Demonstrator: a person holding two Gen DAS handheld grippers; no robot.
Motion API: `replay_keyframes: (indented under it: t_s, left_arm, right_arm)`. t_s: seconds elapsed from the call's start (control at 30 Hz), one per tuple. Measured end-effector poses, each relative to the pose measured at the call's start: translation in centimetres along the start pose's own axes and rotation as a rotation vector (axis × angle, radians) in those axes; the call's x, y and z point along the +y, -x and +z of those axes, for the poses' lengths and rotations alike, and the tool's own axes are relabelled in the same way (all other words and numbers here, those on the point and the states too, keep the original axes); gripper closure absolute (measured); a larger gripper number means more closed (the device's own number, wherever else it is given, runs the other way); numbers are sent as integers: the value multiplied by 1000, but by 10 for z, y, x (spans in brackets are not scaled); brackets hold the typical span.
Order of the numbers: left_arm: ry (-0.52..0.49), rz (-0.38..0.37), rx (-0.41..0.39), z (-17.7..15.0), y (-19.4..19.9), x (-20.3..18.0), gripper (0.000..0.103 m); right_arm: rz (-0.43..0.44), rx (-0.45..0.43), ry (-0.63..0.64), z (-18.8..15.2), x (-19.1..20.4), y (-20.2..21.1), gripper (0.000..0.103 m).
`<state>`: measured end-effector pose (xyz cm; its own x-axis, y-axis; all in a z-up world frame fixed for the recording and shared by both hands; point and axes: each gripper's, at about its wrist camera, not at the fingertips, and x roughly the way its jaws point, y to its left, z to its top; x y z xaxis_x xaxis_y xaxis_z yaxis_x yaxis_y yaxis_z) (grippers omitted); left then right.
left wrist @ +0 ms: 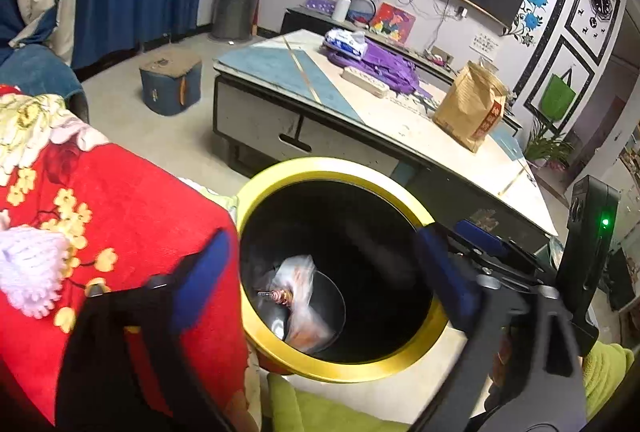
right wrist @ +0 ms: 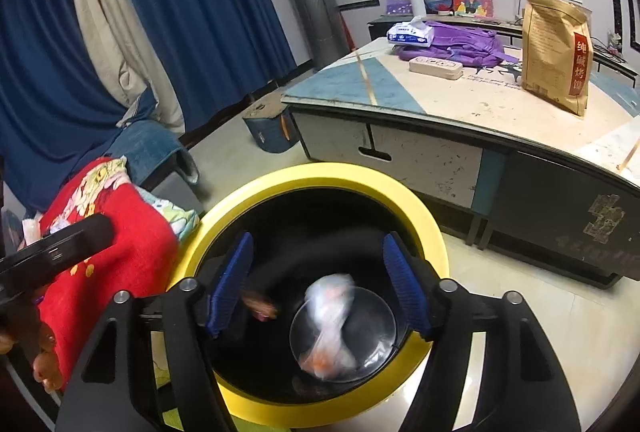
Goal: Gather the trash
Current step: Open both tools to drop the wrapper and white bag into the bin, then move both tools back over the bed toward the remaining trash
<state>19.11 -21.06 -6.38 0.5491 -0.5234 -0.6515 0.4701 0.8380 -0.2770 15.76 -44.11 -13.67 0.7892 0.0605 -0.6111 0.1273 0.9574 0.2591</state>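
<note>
A round trash bin with a yellow rim [left wrist: 256,200] [right wrist: 224,216] and a black inside stands on the floor right under both grippers. Down in it lies a clear plastic bag with orange bits [left wrist: 308,304] [right wrist: 332,328], blurred in the right wrist view. Beside it is a small wrapper [left wrist: 276,296] [right wrist: 260,308]. My left gripper [left wrist: 324,264] is open, its blue pads [left wrist: 212,264] spread across the bin's mouth with nothing between them. My right gripper [right wrist: 318,286] is open over the bin too, holding nothing. Its body [left wrist: 588,232] shows at the right of the left wrist view.
A low coffee table [left wrist: 280,88] [right wrist: 440,100] stands just behind the bin with a brown paper bag [right wrist: 556,52], a purple bag [right wrist: 460,40], a tissue pack and a power strip. A red flowered blanket [left wrist: 120,200] lies to the bin's left. A blue stool [left wrist: 170,80] sits by blue curtains.
</note>
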Motion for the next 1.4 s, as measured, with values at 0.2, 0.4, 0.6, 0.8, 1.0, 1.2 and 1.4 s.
replay_keyframes:
  t_s: [0.2,0.4,0.6,0.8,1.0,1.2,1.4]
  left_arm:
    - [59,34,-58,0,20,10,11]
    - [79,100,-115,-4,46,20,11]
    - [103,147,-168,-8,71,32,11]
    - [127,214,-213,-15,97,50,11]
    - [130,283,-257,-22,121,64,11]
    - [133,326,-287,-30,147,78,11]
    - [131,365,-304,-39,168,90,11]
  right_arm:
    - [26,-21,5,2,4,7,32]
    - [68,-42,43,3,20,15,31]
    - [112,-50,78,4,38,20,29]
    - [156,-52,107,4,56,26,28]
    - [204,-49,165,2,81,32,27]
    - [248,-44,230,-1,110,37,26]
    - [295,-38,300,-5,141,42,25]
